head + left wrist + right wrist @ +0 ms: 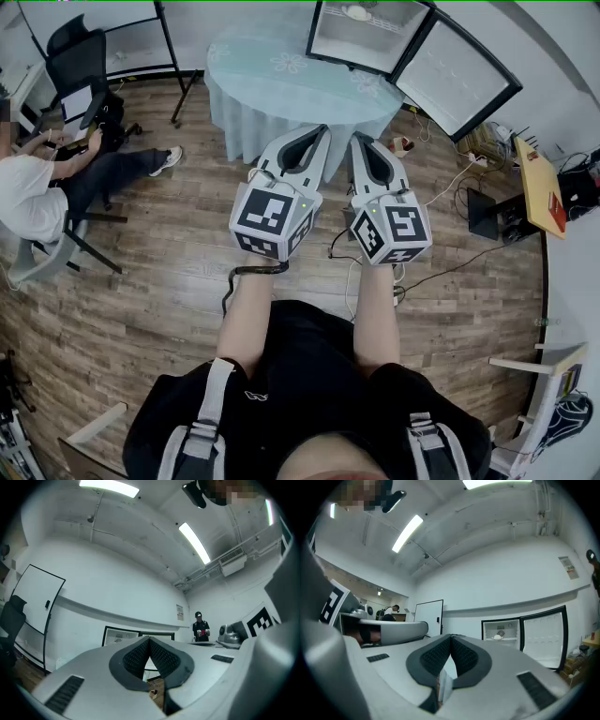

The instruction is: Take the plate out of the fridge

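The small fridge [366, 33] stands open at the far side of the room, its door [459, 80] swung to the right. A white plate [357, 12] lies on its upper shelf. Both grippers are held side by side in front of the person's chest, well short of the fridge. The left gripper [319, 133] is shut with nothing in it, and so is the right gripper [361, 141]. In the right gripper view the fridge [501, 631] and plate [499, 637] are far beyond the closed tips of the right gripper [451, 637]. The left gripper view has the left gripper [149, 640] pointing at the distant fridge [121, 634].
A round table with a pale teal cloth [281, 84] stands between the grippers and the fridge. A person [37, 187] sits at the left beside an office chair [75, 56]. Cables and a power strip [469, 161] lie on the wood floor at the right, near a yellow-topped table [537, 183].
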Tool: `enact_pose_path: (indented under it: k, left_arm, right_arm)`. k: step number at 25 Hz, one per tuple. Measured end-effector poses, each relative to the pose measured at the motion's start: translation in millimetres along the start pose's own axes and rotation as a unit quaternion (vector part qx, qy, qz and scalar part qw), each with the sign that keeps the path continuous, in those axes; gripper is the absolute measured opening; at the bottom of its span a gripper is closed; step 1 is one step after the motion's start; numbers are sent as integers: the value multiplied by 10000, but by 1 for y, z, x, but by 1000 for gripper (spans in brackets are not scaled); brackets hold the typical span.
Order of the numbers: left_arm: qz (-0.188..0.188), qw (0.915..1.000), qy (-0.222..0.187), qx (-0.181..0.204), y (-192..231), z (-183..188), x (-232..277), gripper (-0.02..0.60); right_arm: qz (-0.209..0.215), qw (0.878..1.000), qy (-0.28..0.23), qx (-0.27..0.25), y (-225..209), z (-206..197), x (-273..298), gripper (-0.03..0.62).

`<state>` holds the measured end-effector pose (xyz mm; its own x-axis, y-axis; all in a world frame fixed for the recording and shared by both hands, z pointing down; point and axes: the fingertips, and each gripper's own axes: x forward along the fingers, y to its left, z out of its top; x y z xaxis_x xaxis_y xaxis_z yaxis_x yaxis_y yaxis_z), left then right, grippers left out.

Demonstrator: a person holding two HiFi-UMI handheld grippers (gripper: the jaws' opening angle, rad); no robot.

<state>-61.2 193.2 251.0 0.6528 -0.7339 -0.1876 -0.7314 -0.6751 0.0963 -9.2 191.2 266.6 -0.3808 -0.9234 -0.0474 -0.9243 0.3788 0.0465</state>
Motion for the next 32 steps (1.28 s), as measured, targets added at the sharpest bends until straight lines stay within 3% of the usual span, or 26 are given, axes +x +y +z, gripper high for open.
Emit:
enact_pose_path:
  k: [6, 10, 19, 24, 29, 32]
  left_arm:
    - [-109, 9997, -103, -185, 10, -3, 1, 12]
    - [-181, 9995, 26, -265, 14, -17, 6, 12]
    - [44, 9978, 337, -577, 42, -45, 14, 12]
    - [86, 9977, 276, -615, 60, -41, 17, 12]
    - [428, 9963, 276, -687, 82, -36, 13, 12]
    - [257, 9979, 251, -544, 73, -33, 16, 12]
  right_arm:
    - [-59, 9999, 89, -41, 3, -8, 8, 3]
    - [-414, 9990, 160, -59, -5, -20, 11, 5]
    - [-627, 9975, 294, -142, -11, -32, 19, 5]
    - [-377, 9986, 333, -176, 0, -33, 37, 5]
    - [-163, 9976, 459, -500, 19, -35, 49, 5]
    - [-68, 9962, 481, -726, 31, -36, 54, 5]
